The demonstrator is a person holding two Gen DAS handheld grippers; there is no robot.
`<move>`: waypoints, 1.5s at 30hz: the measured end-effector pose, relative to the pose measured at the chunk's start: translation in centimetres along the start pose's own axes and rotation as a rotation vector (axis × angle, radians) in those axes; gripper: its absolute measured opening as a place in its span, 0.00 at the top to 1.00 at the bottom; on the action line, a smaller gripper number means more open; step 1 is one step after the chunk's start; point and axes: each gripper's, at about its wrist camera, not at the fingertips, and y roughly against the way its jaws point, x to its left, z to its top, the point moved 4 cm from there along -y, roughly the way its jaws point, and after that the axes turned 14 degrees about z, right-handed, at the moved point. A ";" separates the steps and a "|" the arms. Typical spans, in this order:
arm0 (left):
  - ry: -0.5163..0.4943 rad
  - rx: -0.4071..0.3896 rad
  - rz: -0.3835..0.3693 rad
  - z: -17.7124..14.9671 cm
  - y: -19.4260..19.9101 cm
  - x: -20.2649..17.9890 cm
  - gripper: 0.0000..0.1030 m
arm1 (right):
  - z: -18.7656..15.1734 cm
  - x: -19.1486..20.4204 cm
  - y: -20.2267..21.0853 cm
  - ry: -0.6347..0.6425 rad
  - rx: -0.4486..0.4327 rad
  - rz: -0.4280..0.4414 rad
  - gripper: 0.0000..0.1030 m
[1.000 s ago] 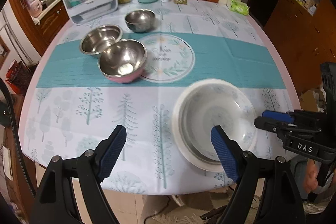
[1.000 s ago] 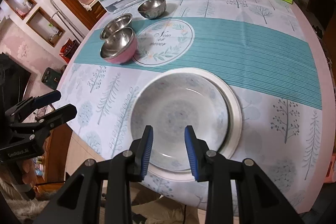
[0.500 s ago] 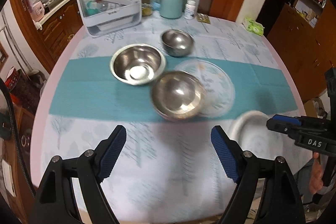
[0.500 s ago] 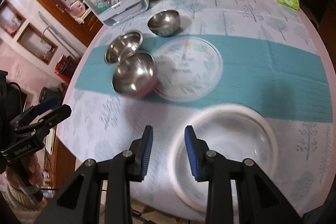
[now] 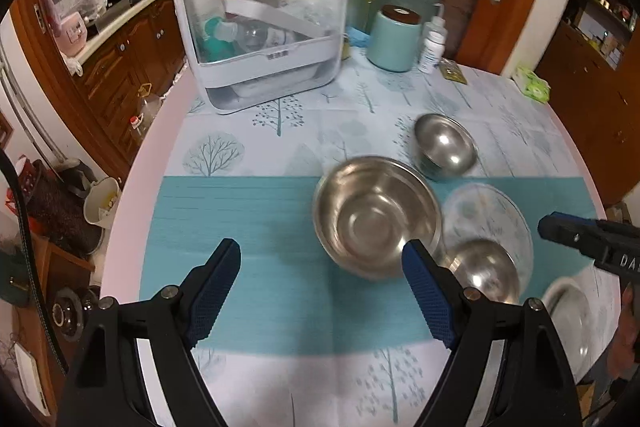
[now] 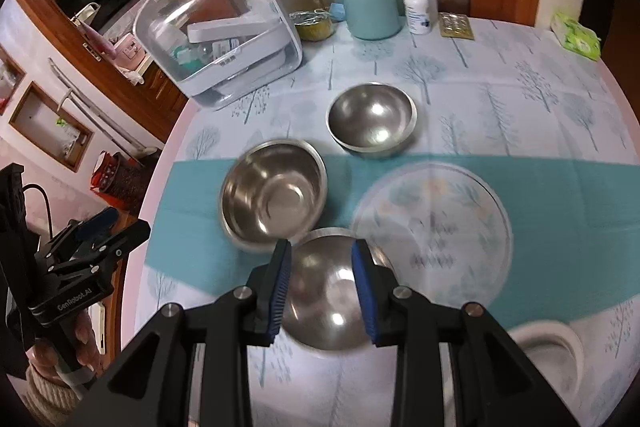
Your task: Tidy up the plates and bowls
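While both grippers are hanging over the table (image 5: 248,219), we are holding the left gripper (image 5: 322,287) wide apart and empty, the big steel bowl (image 5: 376,217) sitting just ahead of its right finger. We are keeping the right gripper (image 6: 322,287) partly apart, gripping nothing, with the near steel bowl (image 6: 332,303) lying below its fingertips. Farther ahead the small steel bowl (image 6: 372,121) is resting, the white plate (image 6: 548,347) off to the right.
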 end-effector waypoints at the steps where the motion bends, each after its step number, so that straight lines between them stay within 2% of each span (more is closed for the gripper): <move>1: 0.006 0.009 -0.005 0.4 -1.0 0.2 0.21 | 0.5 0.0 -0.9 -0.001 0.005 -0.008 0.69; 8: 0.037 0.105 -0.047 2.0 -8.2 -0.2 0.21 | 3.3 -0.9 -7.0 -0.047 0.068 -0.019 0.69; 16: 0.056 0.195 -0.098 1.8 -13.1 -1.3 0.21 | 4.1 -1.7 -12.1 -0.070 0.144 -0.056 0.69; 19: 0.053 0.214 -0.119 1.7 -14.2 -1.7 0.26 | 4.1 -1.9 -13.4 -0.073 0.167 -0.070 0.69; 21: 0.050 0.236 -0.137 1.6 -14.8 -2.1 0.34 | 3.9 -2.1 -14.2 -0.079 0.186 -0.076 0.70; 23: 0.052 0.259 -0.156 1.4 -15.3 -2.4 0.51 | 3.8 -2.4 -14.9 -0.090 0.202 -0.086 0.71; 24: 0.052 0.276 -0.169 1.3 -15.7 -2.7 0.56 | 3.7 -2.5 -15.2 -0.091 0.206 -0.086 0.78; 25: 0.053 0.287 -0.175 1.2 -15.9 -2.8 0.69 | 3.7 -2.6 -15.5 -0.092 0.215 -0.084 0.86; 26: 0.052 0.302 -0.184 1.1 -16.3 -3.1 0.82 | 3.6 -2.7 -15.7 -0.094 0.224 -0.088 0.90; 29: 0.047 0.305 -0.164 0.8 -16.4 -3.4 0.87 | 3.5 -2.8 -15.9 -0.086 0.222 -0.095 0.91; 35: 0.059 0.269 -0.165 0.9 -14.3 -2.8 0.87 | 3.5 -2.2 -14.6 -0.083 0.183 -0.077 0.91; 45: 0.089 0.154 -0.138 0.1 -7.1 -0.3 0.87 | 2.3 1.0 -10.4 -0.065 0.098 -0.020 0.91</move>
